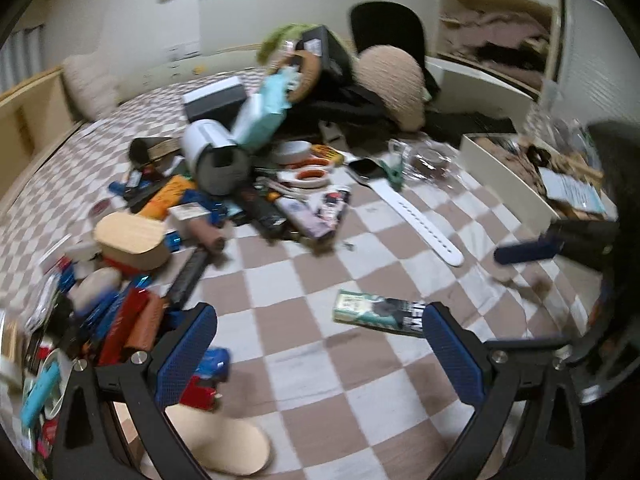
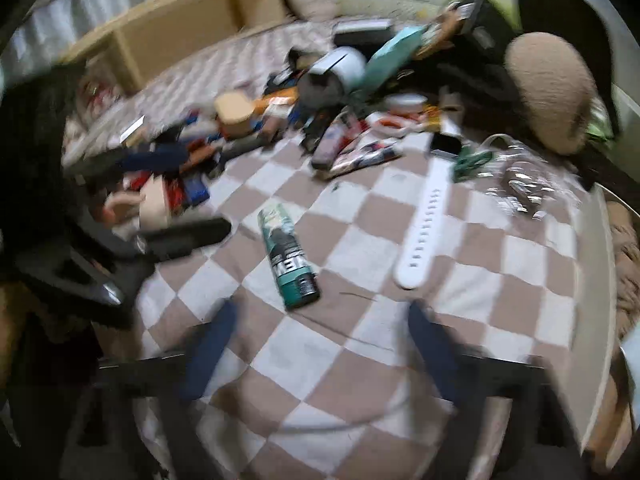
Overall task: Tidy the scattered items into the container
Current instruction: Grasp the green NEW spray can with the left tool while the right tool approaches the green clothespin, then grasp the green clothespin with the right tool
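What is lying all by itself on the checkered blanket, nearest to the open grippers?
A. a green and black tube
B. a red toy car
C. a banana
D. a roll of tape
A: the green and black tube lies alone on the checkered blanket, just ahead of the open right gripper and left gripper, apart from the big pile.

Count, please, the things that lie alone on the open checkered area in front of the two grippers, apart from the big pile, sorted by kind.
Green and black tube: 1
White watch strap: 1
Total: 2
Small specks on the cloth are too blurred to count.
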